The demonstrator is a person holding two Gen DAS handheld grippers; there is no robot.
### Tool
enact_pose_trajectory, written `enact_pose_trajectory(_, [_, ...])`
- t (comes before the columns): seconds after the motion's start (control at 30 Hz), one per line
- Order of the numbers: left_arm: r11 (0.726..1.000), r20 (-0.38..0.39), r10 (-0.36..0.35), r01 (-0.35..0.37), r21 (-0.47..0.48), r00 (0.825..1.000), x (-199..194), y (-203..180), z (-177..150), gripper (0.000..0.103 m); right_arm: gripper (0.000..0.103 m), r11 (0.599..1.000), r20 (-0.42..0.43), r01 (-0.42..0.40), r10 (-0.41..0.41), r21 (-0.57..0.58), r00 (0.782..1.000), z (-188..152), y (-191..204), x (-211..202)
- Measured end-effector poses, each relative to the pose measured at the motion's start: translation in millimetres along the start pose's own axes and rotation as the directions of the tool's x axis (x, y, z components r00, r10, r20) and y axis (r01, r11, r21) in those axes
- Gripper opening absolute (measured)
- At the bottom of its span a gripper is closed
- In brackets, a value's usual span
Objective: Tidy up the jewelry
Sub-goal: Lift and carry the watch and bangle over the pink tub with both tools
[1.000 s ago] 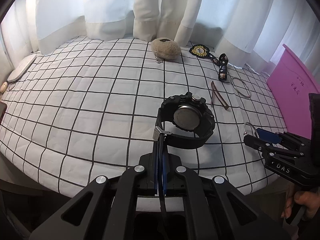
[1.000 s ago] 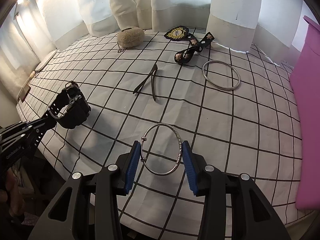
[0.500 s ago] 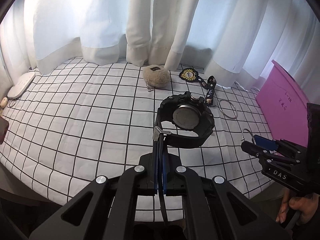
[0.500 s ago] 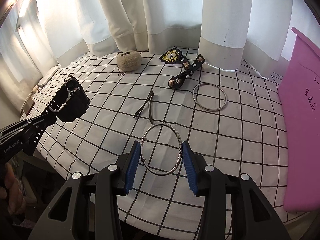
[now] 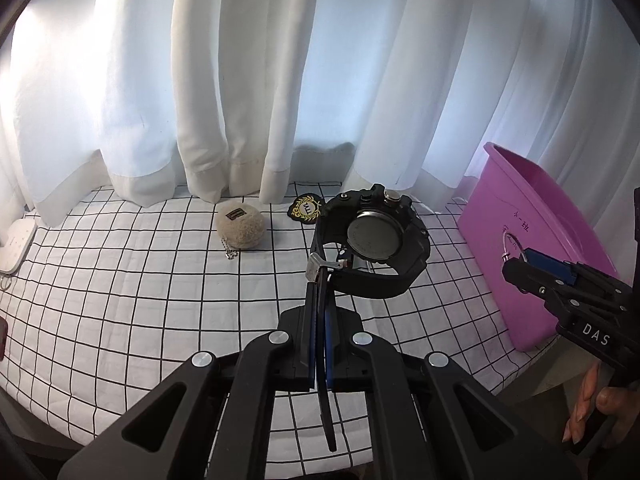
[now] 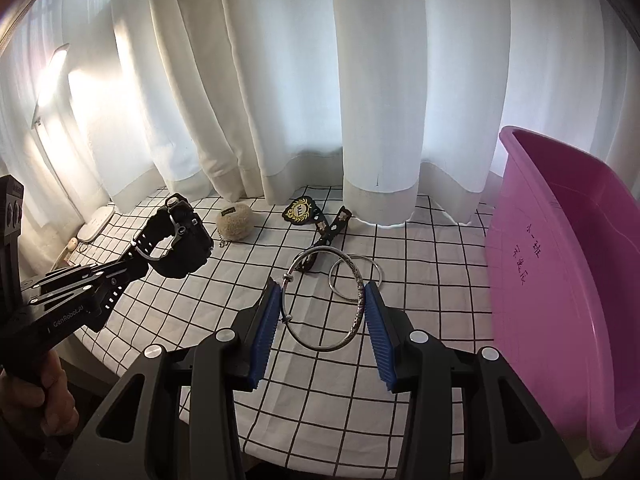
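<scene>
Right wrist: my right gripper [image 6: 322, 312] pinches a silver bangle [image 6: 324, 300], left gripper [image 5: 319, 280] clamps the watch [image 5: 370, 248]; pink bin [image 6: 568, 280] to my right looks empty, second bangle [image 6: 354, 276] and badge [image 6: 299, 210] ahead wait.

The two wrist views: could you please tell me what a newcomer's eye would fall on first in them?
Probably the chunky black wristwatch, pinched by its strap in the shut left gripper and held above the black-and-white checked cloth. Next, the engraved silver bangle clamped between the blue pads of the right gripper, also off the cloth. At the right edge stands the bright pink plastic tub.
</scene>
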State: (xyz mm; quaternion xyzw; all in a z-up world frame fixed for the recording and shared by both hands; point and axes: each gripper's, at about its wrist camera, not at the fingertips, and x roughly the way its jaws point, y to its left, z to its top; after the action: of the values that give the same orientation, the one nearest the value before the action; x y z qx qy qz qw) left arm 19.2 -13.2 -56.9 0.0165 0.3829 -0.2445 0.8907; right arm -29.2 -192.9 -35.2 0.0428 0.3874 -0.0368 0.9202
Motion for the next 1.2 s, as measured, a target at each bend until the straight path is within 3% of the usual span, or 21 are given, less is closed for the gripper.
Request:
enact_pose_trajectory(0.33, [0.973, 0.063, -0.168, 0.155, 0.172, 0.984, 4.2, -96.3, 55.5, 0.003, 0.041, 0.983, 0.139, 0.143, -0.159, 0.117, 0.978, 27.5, -74.8, -69.2])
enact_pose_trajectory(0.63, [0.919, 0.053, -0.301, 0.275, 0.282, 0.952, 21.9, -190.2, 82.2, 0.003, 0.041, 0.935, 0.15, 0.275, -0.312, 0.224, 0.938, 25.4, -146.9, -107.2])
enact_pose_trajectory(0.87, [0.886, 0.033, -0.345, 0.314, 0.341, 0.938, 41.6, -248.6, 93.1, 0.003, 0.041, 0.906, 0.123, 0.321, -0.364, 0.276, 0.923, 16.4, -191.2, -112.4])
enact_pose_trajectory(1.2, [0.885, -0.059, -0.323, 0.324, 0.336, 0.944, 81.3, -306.6, 92.9, 0.003, 0.041, 0.874, 0.013, 0.341, -0.368, 0.345, 0.93, 6.9, -242.6, -95.5])
